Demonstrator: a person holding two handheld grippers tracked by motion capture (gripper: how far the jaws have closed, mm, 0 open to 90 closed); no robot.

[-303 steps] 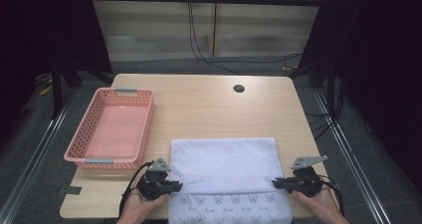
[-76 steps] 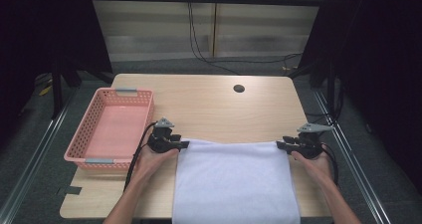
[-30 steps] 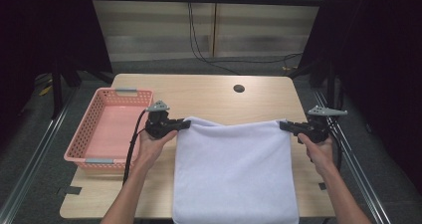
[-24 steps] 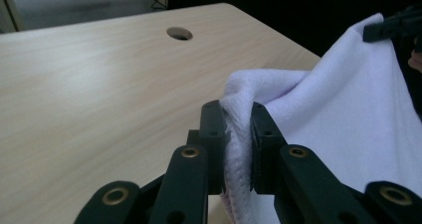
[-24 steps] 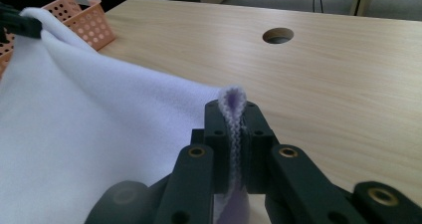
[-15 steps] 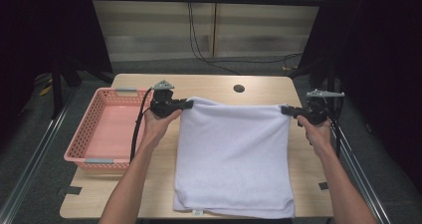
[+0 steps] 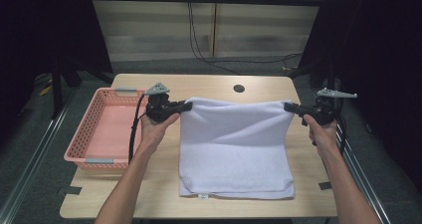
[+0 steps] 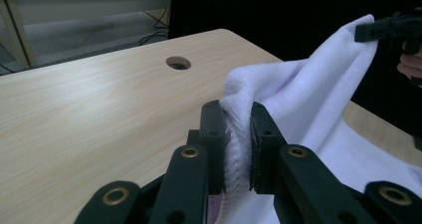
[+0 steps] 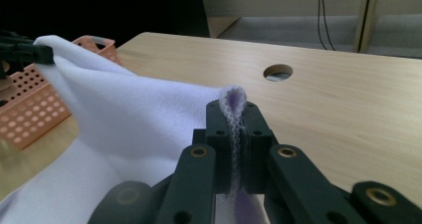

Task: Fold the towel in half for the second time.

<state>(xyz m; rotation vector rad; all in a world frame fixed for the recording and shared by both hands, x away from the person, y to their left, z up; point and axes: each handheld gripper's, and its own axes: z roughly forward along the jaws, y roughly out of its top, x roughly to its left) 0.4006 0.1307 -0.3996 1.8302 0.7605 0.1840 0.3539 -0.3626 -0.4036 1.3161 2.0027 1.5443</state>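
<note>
Tabletop towel [image 7: 234,144] between clamping grippers

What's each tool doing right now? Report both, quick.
Left tool: shut on the white towel, gripping one top corner.
Right tool: shut on the white towel, gripping the other top corner.

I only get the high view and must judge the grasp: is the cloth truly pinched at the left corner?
Observer: Yes, the left hand-held gripper has its jaws clamped on the towel.
Operator: And the right corner?
Observer: The right hand-held gripper pinches a folded edge that pokes above its jaws.
Operator: Is that edge off the table?
Observer: Yes, it hangs above the table between both grippers.
</note>
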